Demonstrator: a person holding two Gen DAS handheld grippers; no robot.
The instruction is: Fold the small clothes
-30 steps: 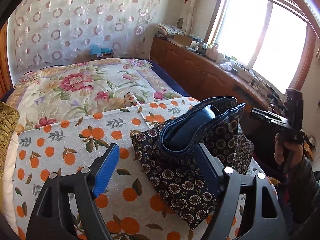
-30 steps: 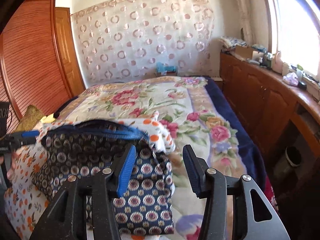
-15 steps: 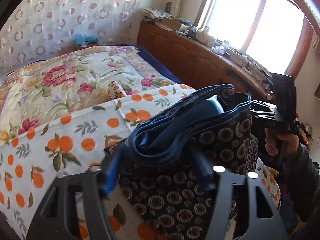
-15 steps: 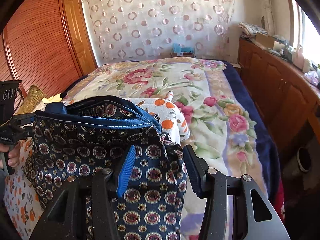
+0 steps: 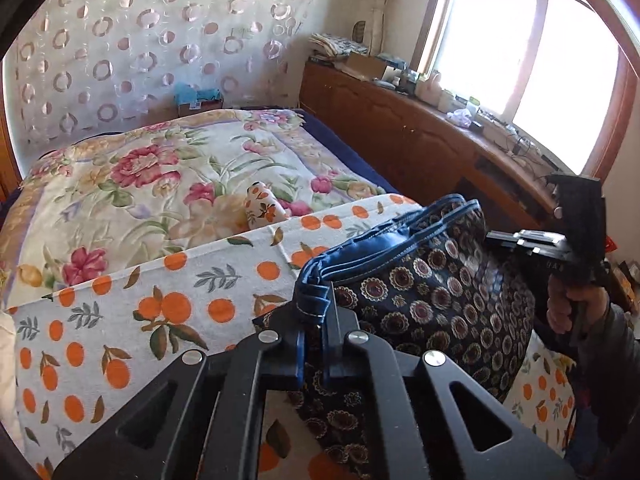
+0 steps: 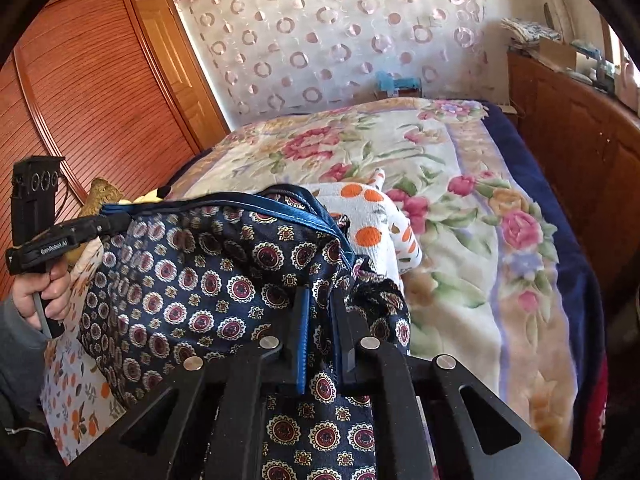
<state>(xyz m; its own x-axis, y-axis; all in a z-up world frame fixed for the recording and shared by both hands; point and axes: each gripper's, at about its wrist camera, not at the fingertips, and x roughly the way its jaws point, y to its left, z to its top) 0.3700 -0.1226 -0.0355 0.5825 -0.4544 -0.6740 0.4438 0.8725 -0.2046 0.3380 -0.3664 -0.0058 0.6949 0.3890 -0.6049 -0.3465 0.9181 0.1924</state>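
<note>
Now | patterned shorts (image 5: 432, 300) held up, waistband (image 6: 224, 210) running L-R | left gripper (image 5: 314, 344) & right gripper (image 6: 320, 344) both clamped on waistband ends

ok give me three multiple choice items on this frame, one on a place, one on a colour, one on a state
1. The patterned shorts hang over:
A. the orange-print sheet
B. the wooden cabinet
C. the floor

2. The waistband trim is:
A. red
B. blue
C. white

3. The left gripper is:
A. open, off the cloth
B. shut on the waistband
C. out of view

Answers: 1 A, the sheet shows beneath them; 2 B, blue edge with pale stitching; 3 B, its jaws pinch the trim, as the right gripper pinches the fabric.
</note>
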